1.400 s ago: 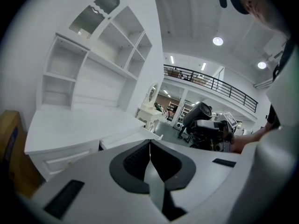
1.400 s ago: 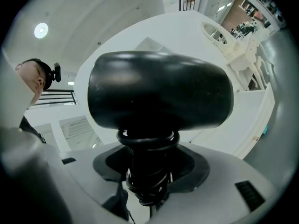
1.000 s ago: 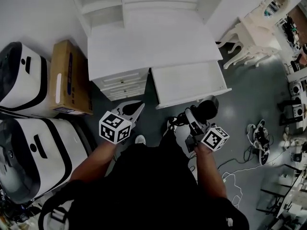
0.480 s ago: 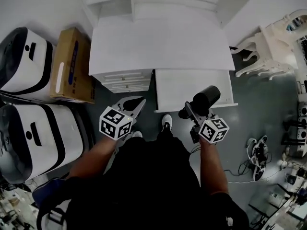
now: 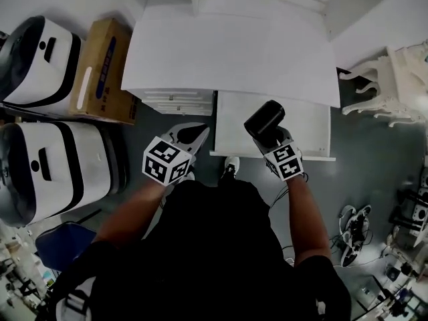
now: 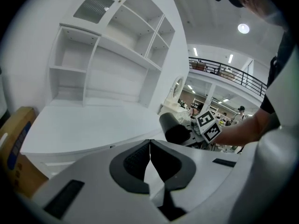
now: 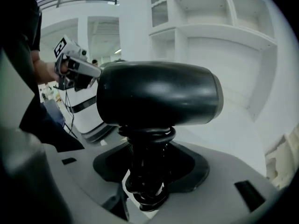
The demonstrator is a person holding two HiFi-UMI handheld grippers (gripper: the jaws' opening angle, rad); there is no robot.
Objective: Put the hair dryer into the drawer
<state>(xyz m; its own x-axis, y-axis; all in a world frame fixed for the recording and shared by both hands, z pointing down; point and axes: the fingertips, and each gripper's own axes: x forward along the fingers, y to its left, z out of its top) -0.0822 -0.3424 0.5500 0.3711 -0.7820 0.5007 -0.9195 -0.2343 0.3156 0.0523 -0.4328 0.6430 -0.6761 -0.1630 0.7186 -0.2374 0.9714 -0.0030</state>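
The black hair dryer (image 5: 264, 121) hangs over the open white drawer (image 5: 314, 129) under the desk, with my right gripper (image 5: 272, 141) shut on its cord-wrapped handle (image 7: 147, 167). In the right gripper view its barrel (image 7: 159, 93) fills the frame, lying crosswise above the jaws. My left gripper (image 5: 194, 136) hovers to the left of the drawer's front, shut with nothing in it; its pads (image 6: 140, 162) meet at their tips. From the left gripper view the dryer (image 6: 174, 129) and the right gripper's marker cube (image 6: 207, 125) show to the right.
A white desk (image 5: 227, 52) with shelves stands ahead, a small drawer unit (image 5: 177, 102) under its left side. A cardboard box (image 5: 103, 69) and two white-and-black cases (image 5: 53, 166) lie at the left. A white ornate table (image 5: 394, 79) and floor cables (image 5: 354, 226) are at the right.
My right gripper has carried the hair dryer forward and left, from the drawer's front edge to over its inside. The left gripper has stayed roughly in place, still shut.
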